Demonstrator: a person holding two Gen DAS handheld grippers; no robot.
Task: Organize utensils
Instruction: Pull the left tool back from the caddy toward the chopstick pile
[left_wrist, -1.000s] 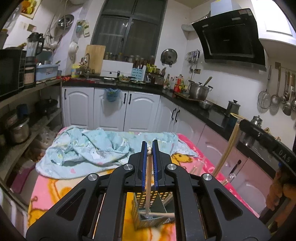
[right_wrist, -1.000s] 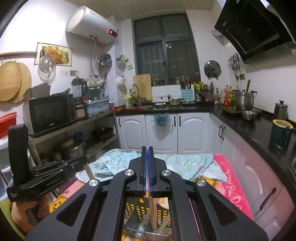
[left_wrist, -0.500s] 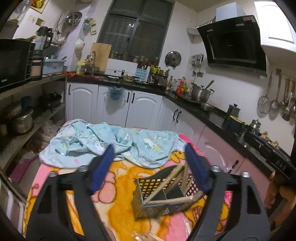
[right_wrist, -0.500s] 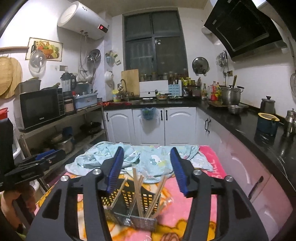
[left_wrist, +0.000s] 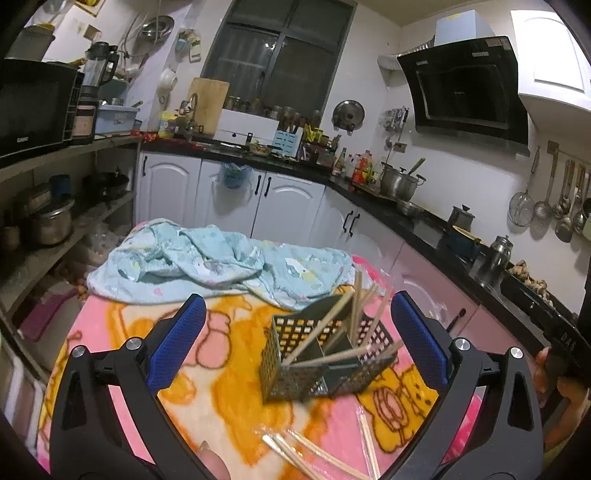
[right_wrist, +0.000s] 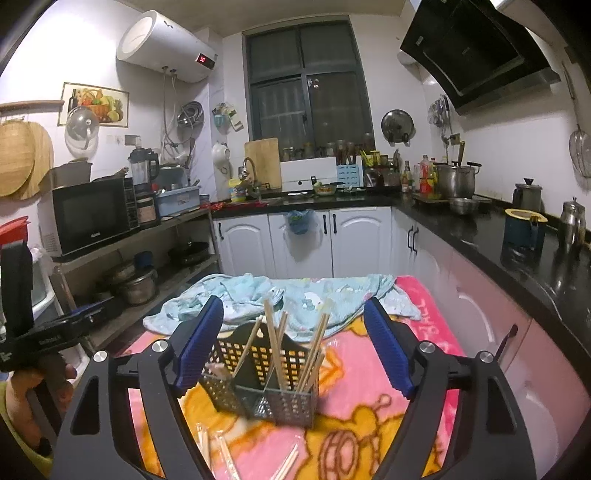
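A dark perforated utensil basket (left_wrist: 325, 365) stands on the pink and orange blanket (left_wrist: 229, 398), with several wooden chopsticks (left_wrist: 354, 314) leaning in its compartments. It also shows in the right wrist view (right_wrist: 266, 384). My left gripper (left_wrist: 295, 347) is wide open and empty, just in front of the basket. My right gripper (right_wrist: 293, 347) is wide open and empty, its jaws to either side of the basket. Loose chopsticks (left_wrist: 314, 454) lie on the blanket near me, and also show in the right wrist view (right_wrist: 218, 454).
A crumpled light blue cloth (left_wrist: 207, 262) lies behind the basket. White cabinets (right_wrist: 295, 243) and a black counter (right_wrist: 517, 243) with pots run behind and to the right. Shelves with a microwave (right_wrist: 92, 214) stand on the left.
Both grippers were shut on chopsticks over the basket; both have opened wide and drawn back. The chopsticks now stand in the basket.
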